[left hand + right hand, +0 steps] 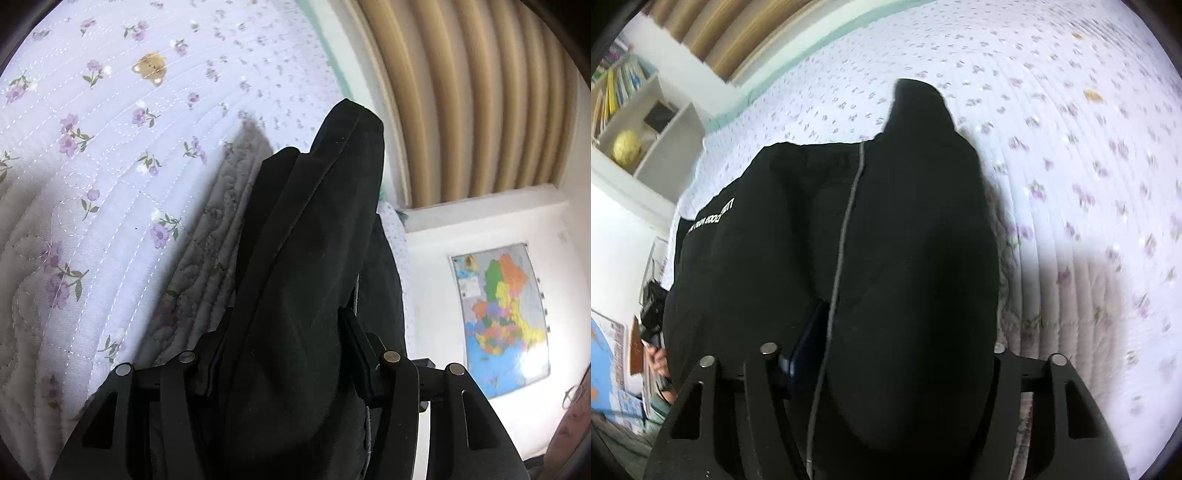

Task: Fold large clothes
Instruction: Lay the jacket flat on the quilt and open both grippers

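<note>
Left claw [284, 295] clenched on black garment [314, 240], fabric bunched between fingers, rising toward 12 o'clock. Right claw [886, 332] also grasping the garment [905, 221]; grey cord down its middle. Floral quilt [1071, 166] on the bed behind. Map [498, 314] at 3 o'clock.

Bed covered by quilted floral bedspread [1071, 155]; black garment [798, 229] partly lay on it.

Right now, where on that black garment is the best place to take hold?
At its edges, one from each side. The black garment drapes thick and bunched over both pairs of fingers above the quilt, so gripping an edge seam spreads it flat.
</note>
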Demonstrator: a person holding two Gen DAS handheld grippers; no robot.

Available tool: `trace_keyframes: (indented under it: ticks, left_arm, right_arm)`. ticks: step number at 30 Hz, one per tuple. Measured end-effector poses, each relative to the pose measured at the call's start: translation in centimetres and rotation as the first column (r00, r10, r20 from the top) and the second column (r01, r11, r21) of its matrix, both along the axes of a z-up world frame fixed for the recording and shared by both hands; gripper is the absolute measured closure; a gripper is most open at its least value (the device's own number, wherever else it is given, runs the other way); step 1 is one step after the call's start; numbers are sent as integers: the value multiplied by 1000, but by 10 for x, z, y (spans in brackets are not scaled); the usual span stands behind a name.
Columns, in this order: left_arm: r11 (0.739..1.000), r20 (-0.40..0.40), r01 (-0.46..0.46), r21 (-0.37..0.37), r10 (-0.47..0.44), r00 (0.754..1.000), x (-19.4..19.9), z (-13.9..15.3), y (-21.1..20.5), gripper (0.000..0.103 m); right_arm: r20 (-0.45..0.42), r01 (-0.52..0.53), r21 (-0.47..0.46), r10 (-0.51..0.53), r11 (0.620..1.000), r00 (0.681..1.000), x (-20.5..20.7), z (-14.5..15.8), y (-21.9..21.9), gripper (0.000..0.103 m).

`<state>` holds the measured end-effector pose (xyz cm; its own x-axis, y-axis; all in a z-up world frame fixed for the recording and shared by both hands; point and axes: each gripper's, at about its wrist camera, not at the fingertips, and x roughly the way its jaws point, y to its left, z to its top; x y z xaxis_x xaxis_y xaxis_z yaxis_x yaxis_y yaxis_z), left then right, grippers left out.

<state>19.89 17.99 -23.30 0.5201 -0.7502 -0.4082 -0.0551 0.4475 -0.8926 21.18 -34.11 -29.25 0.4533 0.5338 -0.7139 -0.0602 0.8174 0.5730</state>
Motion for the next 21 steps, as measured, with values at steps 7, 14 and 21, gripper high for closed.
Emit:
trace_keyframes:
  ticks: [7,14,21]
  left_arm:
    - [944,117,-92,317,57,991,-53,59,-2,47]
    - [824,338,-238,514,61,939,-134,159,-16,47]
    - [626,540,-415,660,-11,842,-208,259,-83,45]
  right_arm:
    - [103,131,-140,-117,981,988,-35,38,34,29]
    - [316,250,-315,-148,916,937,-91,123,81,24]
    - [520,310,-312,-111,898,847,-147,214,139,13]
